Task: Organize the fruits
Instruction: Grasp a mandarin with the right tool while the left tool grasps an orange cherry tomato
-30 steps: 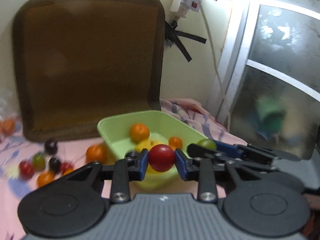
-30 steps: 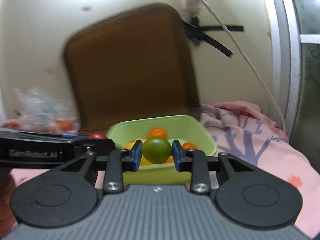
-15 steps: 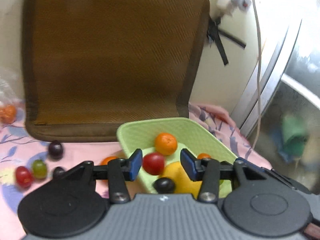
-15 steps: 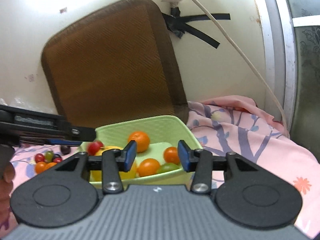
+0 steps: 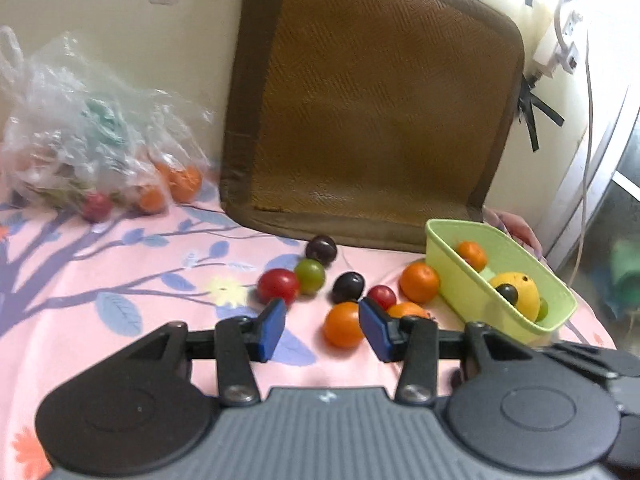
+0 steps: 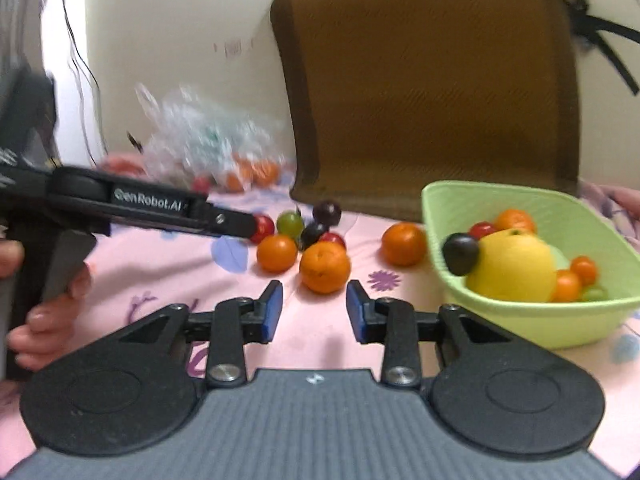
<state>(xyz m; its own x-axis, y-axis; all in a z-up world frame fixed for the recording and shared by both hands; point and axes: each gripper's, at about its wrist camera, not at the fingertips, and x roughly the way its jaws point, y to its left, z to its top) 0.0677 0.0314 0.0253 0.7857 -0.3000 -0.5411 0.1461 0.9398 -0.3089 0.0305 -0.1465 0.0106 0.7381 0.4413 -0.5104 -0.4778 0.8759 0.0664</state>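
On the left gripper (image 6: 256,224) I read "GenRobot.AI"; both it & right gripper (image 6: 314,312) spread wide, nothing held.

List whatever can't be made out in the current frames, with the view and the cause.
- Plastic bag contents: both views; crinkled film and blur hide everything but a few orange and red fruits.
- Green basket floor: left wrist view, near wall blocks it; right wrist view, the yellow fruit covers much of it.
- Left hand-held gripper fingertips: right wrist view, seen edge-on against a red fruit.
- Wall plug: blurred at frame edge.
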